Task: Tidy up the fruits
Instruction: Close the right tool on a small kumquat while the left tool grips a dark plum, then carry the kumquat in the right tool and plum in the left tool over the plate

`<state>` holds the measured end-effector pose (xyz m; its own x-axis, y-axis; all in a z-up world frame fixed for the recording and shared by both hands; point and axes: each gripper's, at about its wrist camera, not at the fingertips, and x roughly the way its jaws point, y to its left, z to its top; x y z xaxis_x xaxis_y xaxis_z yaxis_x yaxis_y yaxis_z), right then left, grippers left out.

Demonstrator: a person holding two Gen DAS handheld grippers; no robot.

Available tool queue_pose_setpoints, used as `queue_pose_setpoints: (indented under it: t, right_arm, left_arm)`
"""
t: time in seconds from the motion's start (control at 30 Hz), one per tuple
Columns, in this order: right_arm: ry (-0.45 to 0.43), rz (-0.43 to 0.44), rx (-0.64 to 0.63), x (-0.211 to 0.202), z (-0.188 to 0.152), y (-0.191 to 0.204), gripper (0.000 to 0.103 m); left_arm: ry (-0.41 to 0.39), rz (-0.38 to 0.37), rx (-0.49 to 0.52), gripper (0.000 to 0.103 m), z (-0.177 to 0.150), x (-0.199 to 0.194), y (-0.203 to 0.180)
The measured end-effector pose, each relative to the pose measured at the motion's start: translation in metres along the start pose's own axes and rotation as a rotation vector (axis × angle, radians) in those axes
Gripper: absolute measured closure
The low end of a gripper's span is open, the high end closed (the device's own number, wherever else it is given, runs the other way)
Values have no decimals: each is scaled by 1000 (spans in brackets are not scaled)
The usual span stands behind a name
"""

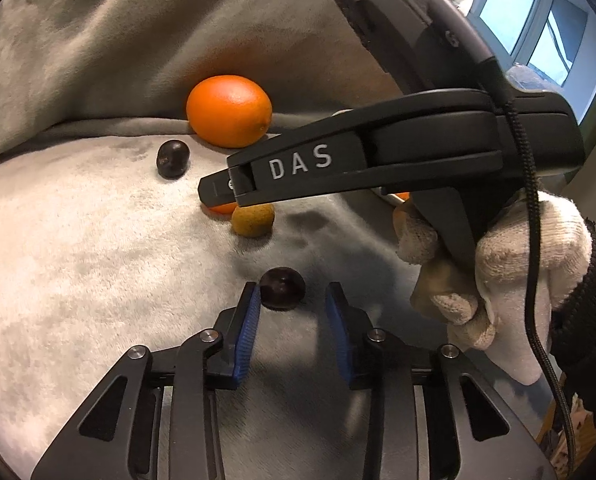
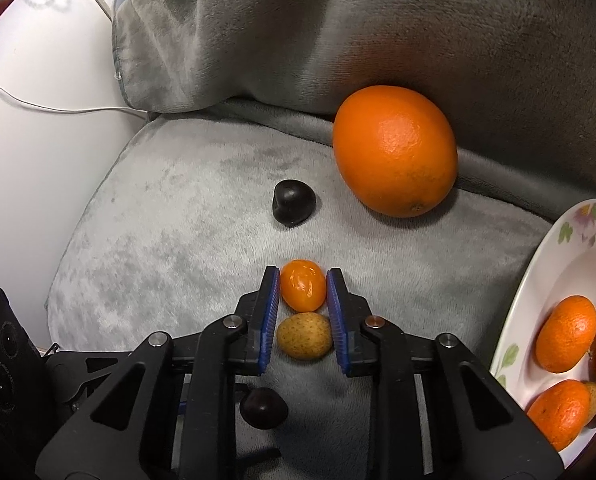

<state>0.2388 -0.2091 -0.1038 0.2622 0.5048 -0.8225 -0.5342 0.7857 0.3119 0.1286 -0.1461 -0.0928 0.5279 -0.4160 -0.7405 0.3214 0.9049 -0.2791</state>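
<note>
Low in the frame the left gripper [image 1: 292,300] holds its blue-padded fingers [image 1: 249,322] apart over the pale grey plush cushion [image 1: 78,248], and a dark round plum-like fruit [image 1: 283,289] sits just past the tips, brushing the left pad while the right one stands clear. Across the middle comes the black right gripper [image 1: 218,194], gripped by a white knitted glove [image 1: 494,280] at the right edge, its tip over a small glossy orange fruit [image 1: 222,209] beside a speckled yellow-brown fruit [image 1: 254,221]. Further up, a second dark fruit [image 1: 173,159] lies near a large orange [image 1: 229,111] against the grey back cushion [image 1: 138,48].
</note>
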Motion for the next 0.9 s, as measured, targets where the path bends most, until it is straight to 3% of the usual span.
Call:
queue_pose_setpoints:
  t: [0.53,0.9]
  right_arm:
    - [-1,-1,3,0,0,1,79]
    - [-40,1,36,-12,2,-6,79]
  left_arm:
    - [5,46,35,80,9,18,5]
    - [-19,27,30,81,5,7,4]
